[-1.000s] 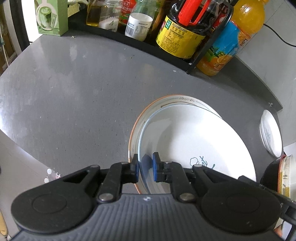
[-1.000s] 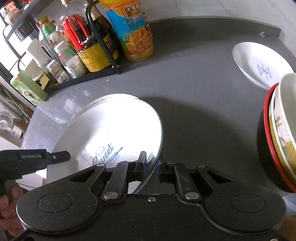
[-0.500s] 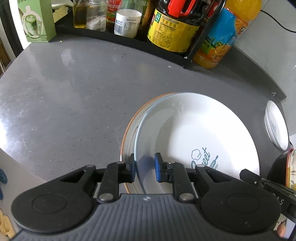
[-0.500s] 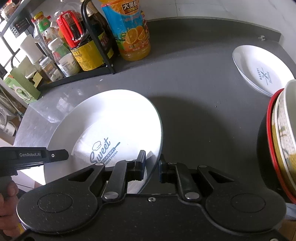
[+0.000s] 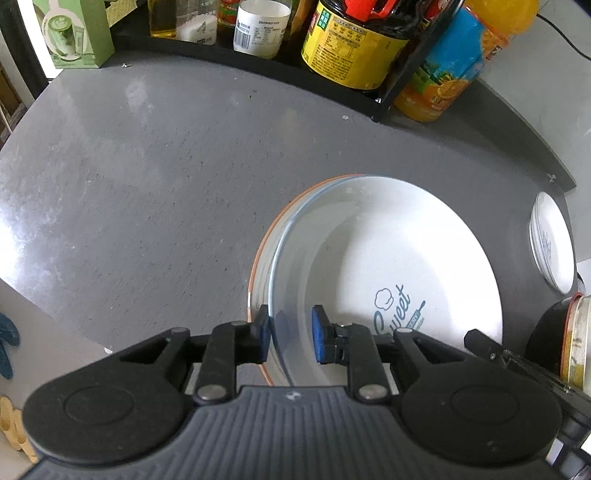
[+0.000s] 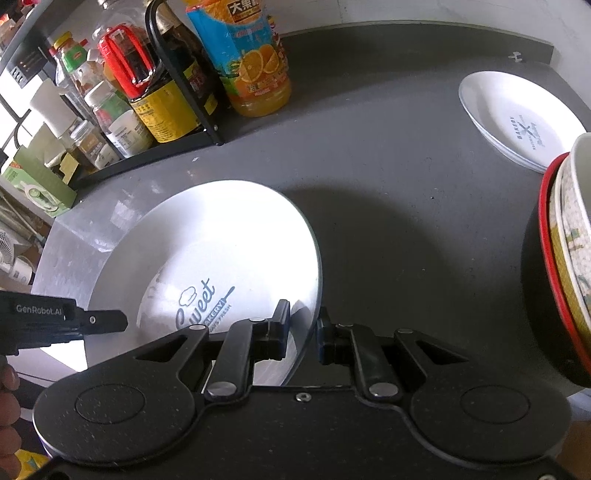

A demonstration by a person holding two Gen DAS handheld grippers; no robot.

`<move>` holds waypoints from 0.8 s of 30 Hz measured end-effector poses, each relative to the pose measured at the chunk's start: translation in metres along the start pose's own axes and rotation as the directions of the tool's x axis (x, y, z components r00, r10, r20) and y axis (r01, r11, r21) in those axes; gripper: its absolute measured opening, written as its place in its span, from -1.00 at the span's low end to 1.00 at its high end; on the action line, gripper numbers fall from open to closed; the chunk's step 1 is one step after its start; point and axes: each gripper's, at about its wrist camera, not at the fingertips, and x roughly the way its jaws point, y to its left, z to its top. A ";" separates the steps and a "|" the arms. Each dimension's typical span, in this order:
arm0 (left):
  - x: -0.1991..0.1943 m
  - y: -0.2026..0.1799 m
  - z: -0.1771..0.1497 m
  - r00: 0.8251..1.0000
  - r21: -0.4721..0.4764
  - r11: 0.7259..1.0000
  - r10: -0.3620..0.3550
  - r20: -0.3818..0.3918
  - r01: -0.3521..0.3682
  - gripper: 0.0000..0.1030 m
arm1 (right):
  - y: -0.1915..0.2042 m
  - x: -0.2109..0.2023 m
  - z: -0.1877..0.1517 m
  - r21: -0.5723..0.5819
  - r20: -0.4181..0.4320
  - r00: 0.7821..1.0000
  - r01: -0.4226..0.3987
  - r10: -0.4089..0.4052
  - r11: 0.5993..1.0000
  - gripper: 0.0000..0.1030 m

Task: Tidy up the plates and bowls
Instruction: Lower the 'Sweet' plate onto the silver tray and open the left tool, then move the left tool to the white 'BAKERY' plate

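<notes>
A large white plate (image 5: 388, 251) printed "Sweet Bakery" lies on an orange-rimmed plate (image 5: 255, 266), of which only the left edge shows. My left gripper (image 5: 290, 332) straddles the white plate's near-left rim, slightly open: the left pad touches the rim, the right pad stands off it. In the right wrist view the same white plate (image 6: 229, 240) has my right gripper (image 6: 303, 332) astride its right rim, also slightly open. The left gripper's tip (image 6: 92, 321) shows at the plate's far side.
Small white plates (image 6: 517, 122) are stacked at the far right of the grey counter (image 5: 147, 184). Nested bowls (image 6: 565, 266) stand close on the right. A black rack of bottles (image 5: 354, 44), an orange juice bottle (image 6: 255, 66) and a green box (image 5: 74, 33) line the back.
The white plate has come down level onto the orange-rimmed plate, covering its patterned far rim. The fingers of both grippers have spread a little wider around the rim.
</notes>
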 end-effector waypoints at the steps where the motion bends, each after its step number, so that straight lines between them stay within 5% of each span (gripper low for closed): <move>1: -0.001 0.001 0.000 1.000 -0.003 1.000 -0.002 -0.005 0.002 -0.59 | 0.000 0.000 0.001 0.001 0.002 1.000 0.003 -0.003 1.000 -0.75; 9: -0.011 -0.003 0.002 0.998 0.030 0.997 0.069 -0.014 -0.069 -0.58 | -0.001 0.000 -0.001 -0.015 0.007 1.000 -0.001 0.001 1.000 -0.76; 24: -0.032 0.009 0.014 0.996 0.016 0.996 0.088 0.033 -0.088 -0.51 | 0.006 0.014 0.003 -0.030 -0.035 0.999 0.010 -0.011 1.000 -0.60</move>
